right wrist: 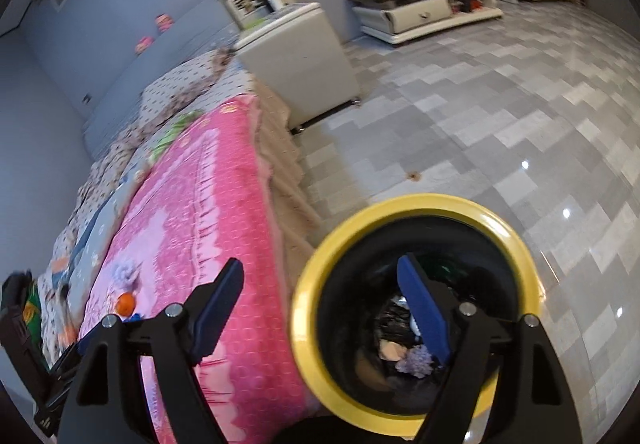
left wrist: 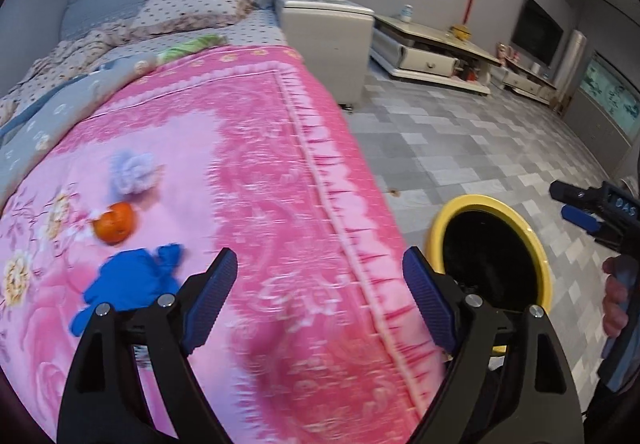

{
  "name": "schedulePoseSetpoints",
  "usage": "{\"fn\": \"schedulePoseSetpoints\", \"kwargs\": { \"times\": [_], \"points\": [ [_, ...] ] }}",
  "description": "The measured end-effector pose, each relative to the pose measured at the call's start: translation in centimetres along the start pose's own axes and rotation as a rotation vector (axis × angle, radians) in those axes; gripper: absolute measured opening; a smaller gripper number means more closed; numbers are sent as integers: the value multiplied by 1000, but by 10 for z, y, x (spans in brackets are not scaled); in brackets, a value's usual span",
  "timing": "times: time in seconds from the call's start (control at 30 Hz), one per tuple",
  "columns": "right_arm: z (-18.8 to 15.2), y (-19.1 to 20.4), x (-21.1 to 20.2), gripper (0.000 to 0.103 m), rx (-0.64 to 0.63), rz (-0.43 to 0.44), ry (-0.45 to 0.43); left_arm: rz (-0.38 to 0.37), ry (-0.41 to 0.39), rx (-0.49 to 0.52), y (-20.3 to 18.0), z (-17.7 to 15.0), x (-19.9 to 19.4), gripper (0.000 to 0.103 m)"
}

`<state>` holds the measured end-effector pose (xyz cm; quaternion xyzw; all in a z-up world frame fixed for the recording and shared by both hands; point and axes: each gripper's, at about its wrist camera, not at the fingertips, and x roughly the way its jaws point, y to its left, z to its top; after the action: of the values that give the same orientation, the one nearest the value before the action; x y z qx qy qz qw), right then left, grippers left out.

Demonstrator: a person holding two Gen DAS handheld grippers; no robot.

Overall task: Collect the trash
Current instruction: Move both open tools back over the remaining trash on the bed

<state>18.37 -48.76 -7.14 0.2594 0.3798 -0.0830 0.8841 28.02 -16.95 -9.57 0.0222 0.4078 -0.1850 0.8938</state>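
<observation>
— Pink blanket (left wrist: 248,171) is filling my left view; where is the trash lying?

— Three pieces are sitting on it, left of my left gripper (left wrist: 316,284): a blue wad (left wrist: 132,280) just beside the left finger, an orange peel (left wrist: 115,223) beyond it, a pale lilac wad (left wrist: 132,173) farthest.

— And the yellow bin (right wrist: 308,328)?

— It is standing on the tiled floor (right wrist: 500,115) against the bed edge, under my right gripper (right wrist: 320,296). Both grippers are gaping wide, holding nothing. Nothing is blocking the trash.
</observation>
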Motion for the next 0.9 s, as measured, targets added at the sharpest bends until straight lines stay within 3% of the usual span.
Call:
{"fn": "schedulePoseSetpoints", "kwargs": {
  "times": [0.23, 0.43, 0.7, 0.9],
  "points": [
    [6, 90, 24, 82, -181, 118, 47, 111, -11, -85, 82, -9, -13, 81],
    [8, 163, 57, 83, -295, 211, 115, 160, 12, -119, 132, -20, -5, 81],
    [-4, 256, 121, 83, -430, 324, 270, 165, 39, -188, 169, -34, 15, 80],
    [-22, 312, 162, 83, -509, 354, 331, 112, 61, -279, 189, -43, 30, 80]
  ]
}}
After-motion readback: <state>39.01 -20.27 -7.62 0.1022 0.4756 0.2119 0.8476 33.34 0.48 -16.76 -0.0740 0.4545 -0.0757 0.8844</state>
